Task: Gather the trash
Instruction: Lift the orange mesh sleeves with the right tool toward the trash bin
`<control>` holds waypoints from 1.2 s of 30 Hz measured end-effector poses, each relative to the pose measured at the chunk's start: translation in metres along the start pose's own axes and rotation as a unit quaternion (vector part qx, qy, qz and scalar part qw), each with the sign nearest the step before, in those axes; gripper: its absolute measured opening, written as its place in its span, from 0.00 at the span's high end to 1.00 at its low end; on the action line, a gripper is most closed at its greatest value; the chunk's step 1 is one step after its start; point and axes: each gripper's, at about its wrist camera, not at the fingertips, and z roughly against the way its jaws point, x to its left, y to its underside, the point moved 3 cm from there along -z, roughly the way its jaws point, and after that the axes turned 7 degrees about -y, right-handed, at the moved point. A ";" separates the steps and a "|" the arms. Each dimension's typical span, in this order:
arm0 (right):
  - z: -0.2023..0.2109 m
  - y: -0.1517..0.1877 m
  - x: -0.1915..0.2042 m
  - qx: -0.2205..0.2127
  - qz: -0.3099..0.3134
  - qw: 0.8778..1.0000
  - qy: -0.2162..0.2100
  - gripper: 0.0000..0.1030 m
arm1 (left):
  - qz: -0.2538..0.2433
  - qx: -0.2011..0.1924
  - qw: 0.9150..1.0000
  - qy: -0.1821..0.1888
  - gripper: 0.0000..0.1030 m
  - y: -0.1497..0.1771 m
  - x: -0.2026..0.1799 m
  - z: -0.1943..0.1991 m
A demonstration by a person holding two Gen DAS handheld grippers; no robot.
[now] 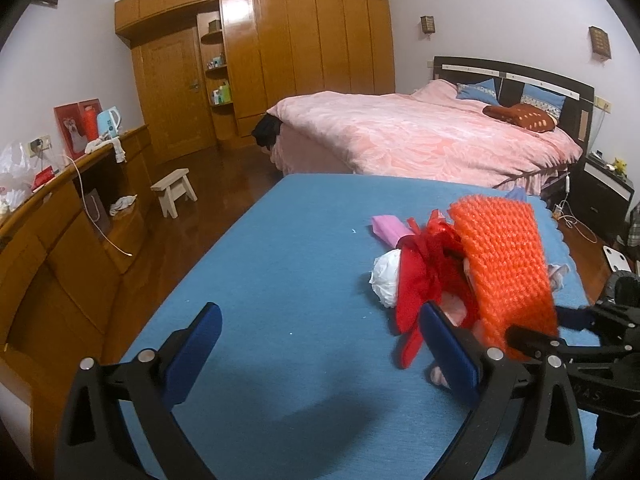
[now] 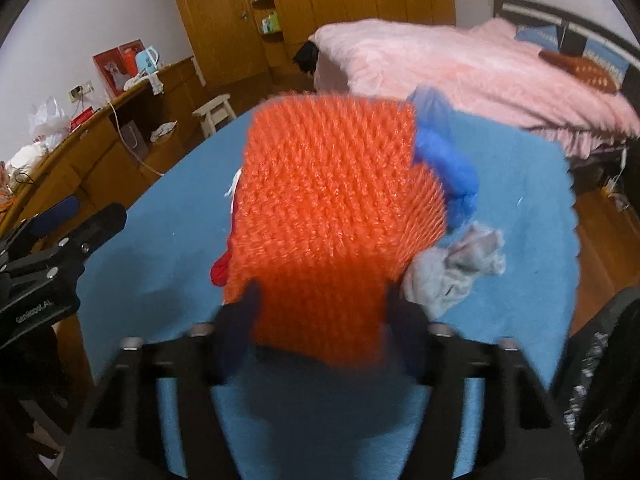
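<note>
Right gripper (image 2: 320, 312) clamps the orange foam net (image 2: 332, 208), lifted above the blue cloth (image 1: 280, 280), hiding the trash pile. Left gripper (image 1: 320, 344) wide apart, empty. Cloth's left half bare; right-wrist view blurred.

Orange foam net (image 2: 328, 216) hid most of trash pile behind it in right wrist view; red piece (image 2: 219, 274) showed only as sliver at its left edge. Right gripper (image 2: 320, 312) fingertips motion-blurred, contact with net unclear. In left wrist view, net (image 1: 504, 264) covered pink item (image 1: 452, 308) beneath. Shelf contents (image 1: 221, 94) too small to identify.
</note>
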 end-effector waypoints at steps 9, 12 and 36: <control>0.028 0.001 -0.001 -0.015 -0.008 0.999 -0.030 0.86 | 0.002 -0.005 1.000 0.005 0.06 -0.003 -0.002 0.007; 0.044 0.003 0.006 -0.028 0.002 0.999 -0.042 0.87 | -0.002 -0.013 1.000 0.011 0.06 -0.006 -0.007 0.014; 0.100 0.035 -0.075 -0.068 -0.082 0.993 0.050 0.88 | -0.063 0.008 0.990 0.126 0.30 0.002 -0.110 0.005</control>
